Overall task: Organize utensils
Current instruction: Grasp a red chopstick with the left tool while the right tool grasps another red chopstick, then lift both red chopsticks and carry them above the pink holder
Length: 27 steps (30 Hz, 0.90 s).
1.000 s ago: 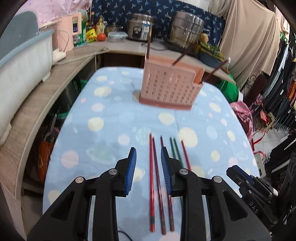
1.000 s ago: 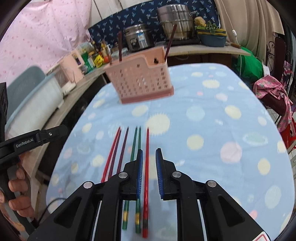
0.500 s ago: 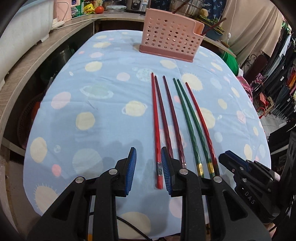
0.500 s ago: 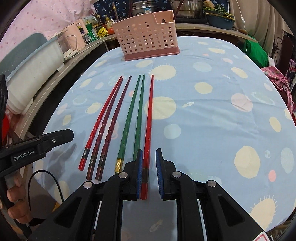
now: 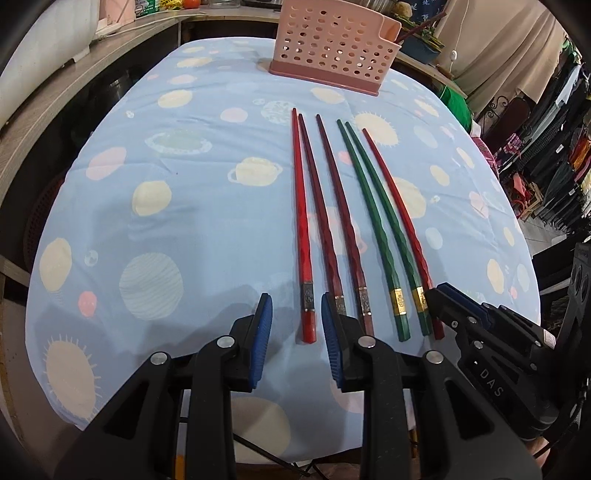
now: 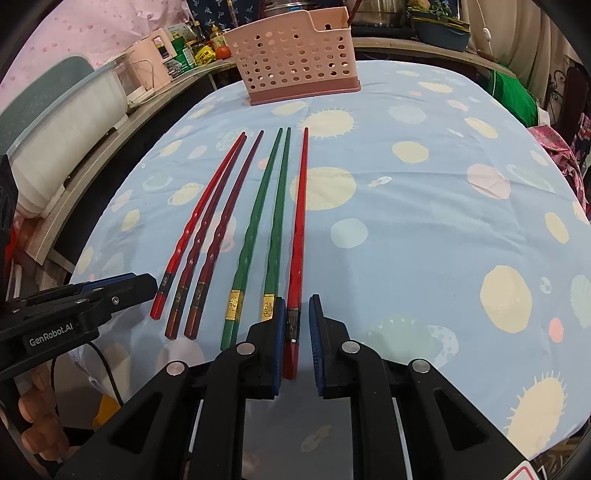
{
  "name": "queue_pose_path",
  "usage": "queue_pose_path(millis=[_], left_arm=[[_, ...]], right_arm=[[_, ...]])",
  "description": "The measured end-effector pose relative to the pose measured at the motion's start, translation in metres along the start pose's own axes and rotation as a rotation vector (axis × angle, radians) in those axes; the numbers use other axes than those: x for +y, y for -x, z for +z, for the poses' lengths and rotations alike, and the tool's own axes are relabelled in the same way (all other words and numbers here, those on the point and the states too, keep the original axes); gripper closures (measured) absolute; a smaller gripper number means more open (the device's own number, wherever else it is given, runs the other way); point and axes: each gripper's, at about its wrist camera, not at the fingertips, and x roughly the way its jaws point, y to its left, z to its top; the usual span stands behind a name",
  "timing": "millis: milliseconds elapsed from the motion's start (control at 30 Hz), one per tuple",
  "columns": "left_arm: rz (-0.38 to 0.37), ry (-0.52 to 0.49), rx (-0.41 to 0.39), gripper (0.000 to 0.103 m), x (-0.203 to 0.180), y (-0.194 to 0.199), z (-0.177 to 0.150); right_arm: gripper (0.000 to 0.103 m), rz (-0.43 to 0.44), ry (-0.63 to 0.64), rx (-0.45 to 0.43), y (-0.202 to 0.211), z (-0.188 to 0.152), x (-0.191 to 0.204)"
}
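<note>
a lived-in home kitchen corner is shown: a wooden counter crowded with condiment bottles, steel pots and a pink appliance, beside a clothed table and hung clothing.

Six chopsticks side by side on the planet-print tablecloth, bright red one leftmost, its butt between the spread blue pads of the left gripper; pink perforated holder at twelve o'clock; right gripper at four o'clock.
</note>
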Motion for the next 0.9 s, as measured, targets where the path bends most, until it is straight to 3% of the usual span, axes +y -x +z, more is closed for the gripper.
queue_pose_path(millis=[167, 400, 500, 600, 900], left_arm=[[0.027, 0.021, 0.018, 0.077, -0.005, -0.007, -0.008], [0.055, 0.045, -0.027, 0.077, -0.006, -0.006, -0.014], [0.057, 0.023, -0.034, 0.083, -0.005, -0.007, -0.013], [0.039, 0.005, -0.03, 0.095, 0.001, -0.009, -0.01], [-0.043, -0.016, -0.004, 0.096, 0.011, -0.009, -0.006]], right_arm=[[0.096, 0.022, -0.002, 0.001, 0.0, 0.0, -0.005], [0.096, 0.028, 0.024, -0.01, 0.0, -0.001, -0.005], [0.096, 0.023, -0.001, -0.023, -0.001, -0.002, -0.005], [0.096, -0.002, -0.019, -0.044, 0.0, -0.004, -0.002], [0.096, -0.09, -0.01, -0.056, -0.001, -0.005, 0.009]])
